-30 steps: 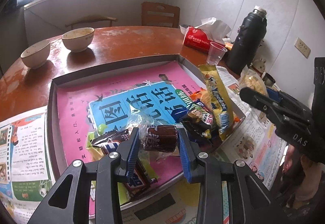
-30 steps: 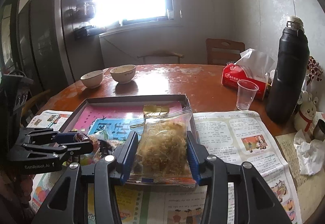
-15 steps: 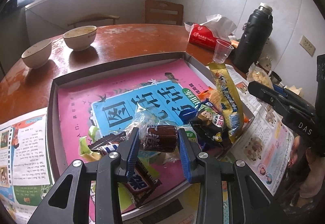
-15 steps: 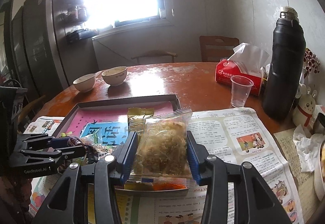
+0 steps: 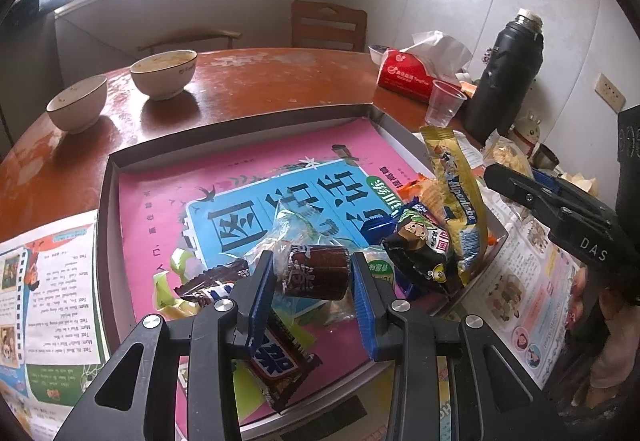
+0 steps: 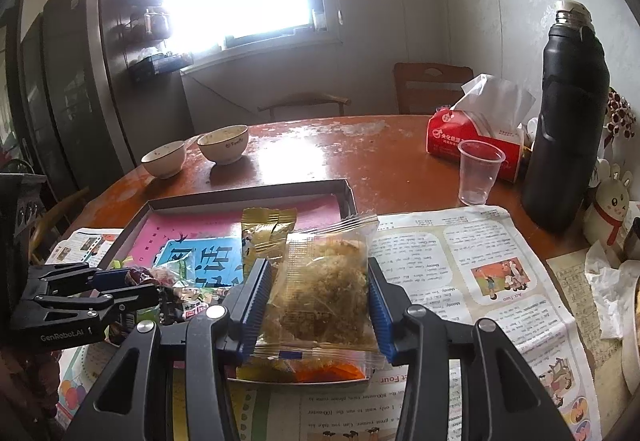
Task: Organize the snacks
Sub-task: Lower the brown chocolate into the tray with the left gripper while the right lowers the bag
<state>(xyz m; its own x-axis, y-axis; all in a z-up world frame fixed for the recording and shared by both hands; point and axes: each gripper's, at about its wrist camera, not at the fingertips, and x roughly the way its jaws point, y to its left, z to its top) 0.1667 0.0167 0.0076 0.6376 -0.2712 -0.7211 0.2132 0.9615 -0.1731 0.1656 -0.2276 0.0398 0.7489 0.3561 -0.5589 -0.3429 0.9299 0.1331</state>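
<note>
My left gripper [image 5: 314, 277] is shut on a brown wrapped candy [image 5: 316, 271] and holds it above the near part of the shallow box [image 5: 240, 121] with a pink and blue printed floor. Several snacks lie in the box: a chocolate bar [image 5: 276, 365], a dark cartoon packet [image 5: 420, 249], a gold wafer packet [image 5: 456, 197]. My right gripper [image 6: 318, 297] is shut on a clear bag of crumbly cake [image 6: 324, 281], held over the box's near right corner [image 6: 344, 193]. The left gripper also shows in the right wrist view [image 6: 116, 281], and the right gripper in the left wrist view [image 5: 532, 185].
Two bowls [image 5: 164, 73] [image 5: 78, 109] stand on the red-brown table beyond the box. A red tissue pack [image 6: 472, 141], a plastic cup [image 6: 478, 173] and a tall black flask [image 6: 568, 113] stand at the right. Newspaper [image 6: 460, 273] covers the table near me.
Both grippers have lifted a little and drawn back with their snacks still held. The view has shifted so the box and table sit lower and farther.
</note>
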